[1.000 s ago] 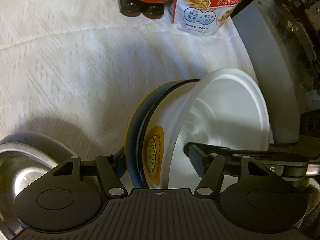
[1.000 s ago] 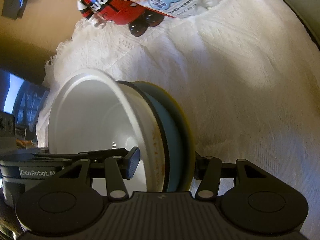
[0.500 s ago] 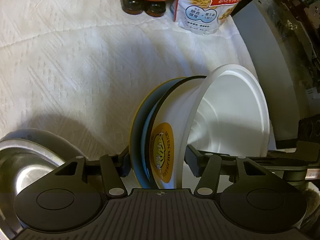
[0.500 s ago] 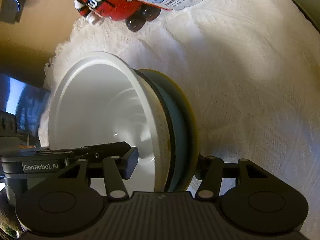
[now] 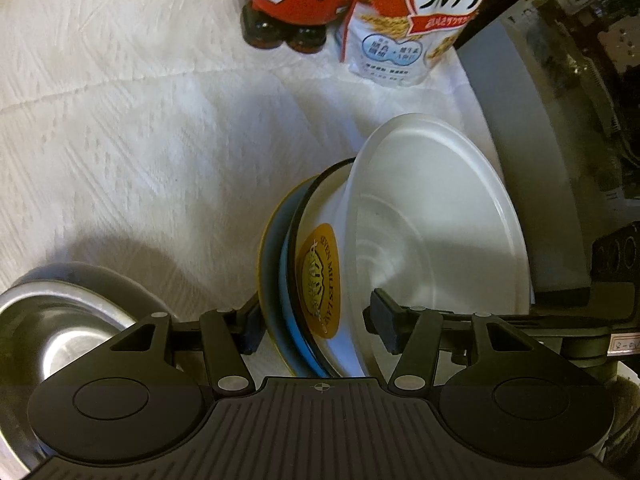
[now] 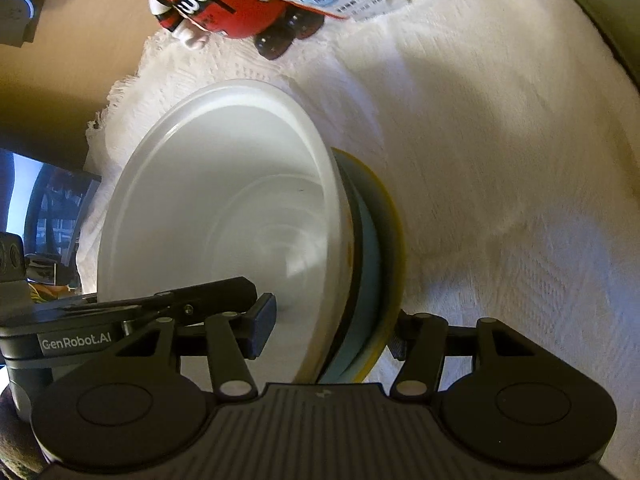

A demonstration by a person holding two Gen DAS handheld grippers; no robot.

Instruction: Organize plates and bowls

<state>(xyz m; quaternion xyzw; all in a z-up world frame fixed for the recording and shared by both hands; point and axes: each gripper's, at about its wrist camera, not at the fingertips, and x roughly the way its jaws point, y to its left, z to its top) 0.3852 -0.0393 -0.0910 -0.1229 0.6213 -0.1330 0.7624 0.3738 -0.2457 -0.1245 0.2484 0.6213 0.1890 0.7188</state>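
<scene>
A stack of dishes stands on edge over the white cloth: a white bowl (image 5: 436,216) nested in a labelled white bowl (image 5: 320,280), backed by a blue plate (image 5: 294,328) and a yellow plate (image 5: 264,264). My left gripper (image 5: 318,326) is shut on the stack, one pad behind the yellow plate, the other inside the white bowl. My right gripper (image 6: 328,334) clamps the same stack from the opposite side, with the white bowl (image 6: 224,208) and yellow plate (image 6: 394,232) between its pads. Each view shows the other gripper's body reaching into the bowl.
A steel bowl (image 5: 52,320) lies at the lower left on the white cloth (image 5: 120,140). A red toy figure (image 5: 296,0) and a cereal bag (image 5: 412,20) stand at the back. The cloth's fringed edge (image 6: 116,92) and a dark drop lie left of the stack.
My left jaws narrowed onto the stack. The stack turned slightly, so the orange label shows more. The red figure and the cereal bag sit a little lower in the left wrist view.
</scene>
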